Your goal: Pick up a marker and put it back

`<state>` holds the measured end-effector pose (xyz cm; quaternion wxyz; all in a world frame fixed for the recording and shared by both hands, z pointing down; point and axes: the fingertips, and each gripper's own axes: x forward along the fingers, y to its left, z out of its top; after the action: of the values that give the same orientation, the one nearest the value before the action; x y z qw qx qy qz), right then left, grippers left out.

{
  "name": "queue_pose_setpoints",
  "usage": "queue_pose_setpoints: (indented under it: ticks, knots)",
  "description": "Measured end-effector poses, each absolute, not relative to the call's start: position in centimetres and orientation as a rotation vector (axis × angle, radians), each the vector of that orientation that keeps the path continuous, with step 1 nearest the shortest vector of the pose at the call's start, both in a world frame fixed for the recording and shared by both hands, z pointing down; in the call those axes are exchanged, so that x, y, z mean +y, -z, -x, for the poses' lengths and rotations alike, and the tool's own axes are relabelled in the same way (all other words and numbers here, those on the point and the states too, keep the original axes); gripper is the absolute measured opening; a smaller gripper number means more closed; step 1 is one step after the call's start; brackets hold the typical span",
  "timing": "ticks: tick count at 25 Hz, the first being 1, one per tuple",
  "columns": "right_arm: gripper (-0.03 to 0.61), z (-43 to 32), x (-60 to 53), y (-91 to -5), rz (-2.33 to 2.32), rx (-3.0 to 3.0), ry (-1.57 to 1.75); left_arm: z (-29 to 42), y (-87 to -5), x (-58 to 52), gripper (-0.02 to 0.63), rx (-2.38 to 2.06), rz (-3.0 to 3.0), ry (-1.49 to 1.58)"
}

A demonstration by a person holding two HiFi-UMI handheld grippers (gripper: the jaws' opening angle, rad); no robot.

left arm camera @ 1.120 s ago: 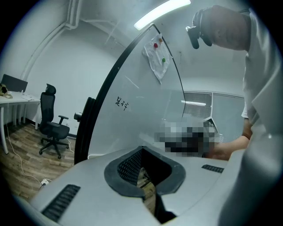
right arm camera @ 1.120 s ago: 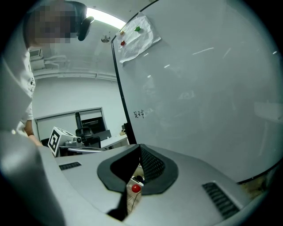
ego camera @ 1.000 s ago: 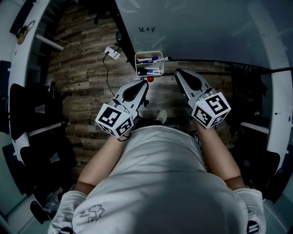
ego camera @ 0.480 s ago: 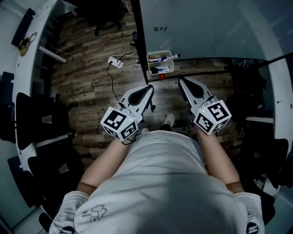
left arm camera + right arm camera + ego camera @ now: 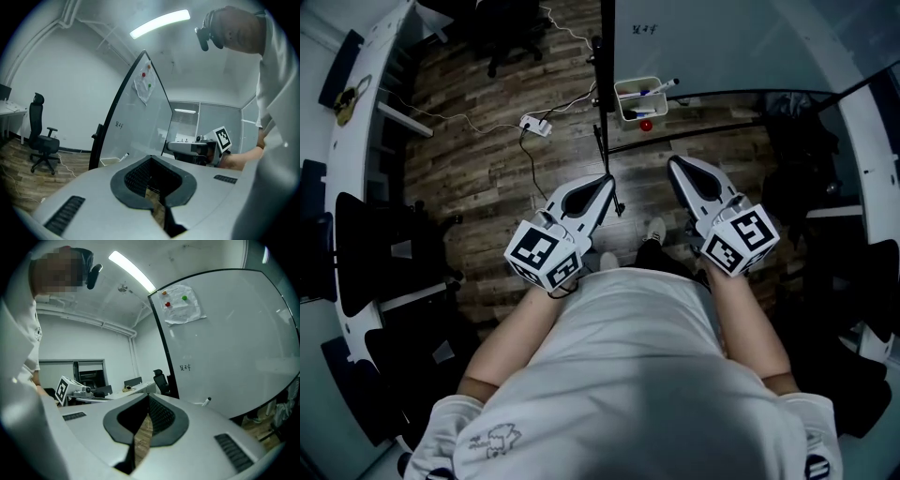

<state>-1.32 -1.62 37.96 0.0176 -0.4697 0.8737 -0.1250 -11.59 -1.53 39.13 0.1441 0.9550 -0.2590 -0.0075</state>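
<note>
While both grippers hang low in front of the person, nothing is gripped. Left gripper (image 5: 607, 180): jaws together, empty. Right gripper (image 5: 673, 162): same, only a slit of floor shows between its jaws. Markers sit in the tray (image 5: 621, 94) at the foot of the whiteboard (image 5: 741, 42), ahead of both tips and well apart from them. One marker (image 5: 662, 85) sticks out over the tray's right edge (likely the easiest target), long axis roughly left-right in the head view, slightly tilted. Tray lies ahead-right of the left tip and ahead-left of the right tip; the protruding end looks nearer the right gripper. Probable next move: reach forward, open the jaws, close across the barrel, not along it.
</note>
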Motion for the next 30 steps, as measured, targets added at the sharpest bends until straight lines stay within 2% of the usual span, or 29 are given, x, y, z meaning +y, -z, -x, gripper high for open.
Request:
queue_pose_setpoints:
  ticks: [9, 23, 30]
  knots:
    - [0.011, 2.2, 4.4, -37.8, 1.446, 2.703, 0.397, 11.8, -39.7, 3.9, 0.006, -0.687, -2.759, 0.017]
    - [0.011, -3.3, 16.4, -38.2, 1.386, 2.776, 0.393, 4.6, -39.5, 16.1, 0.005, -0.746, -2.749, 0.064]
    - [0.009, -3.9, 21.8, -38.9, 1.350, 2.762, 0.460, 3.2, -39.5, 21.7, 0.005, -0.774, -2.737, 0.063]
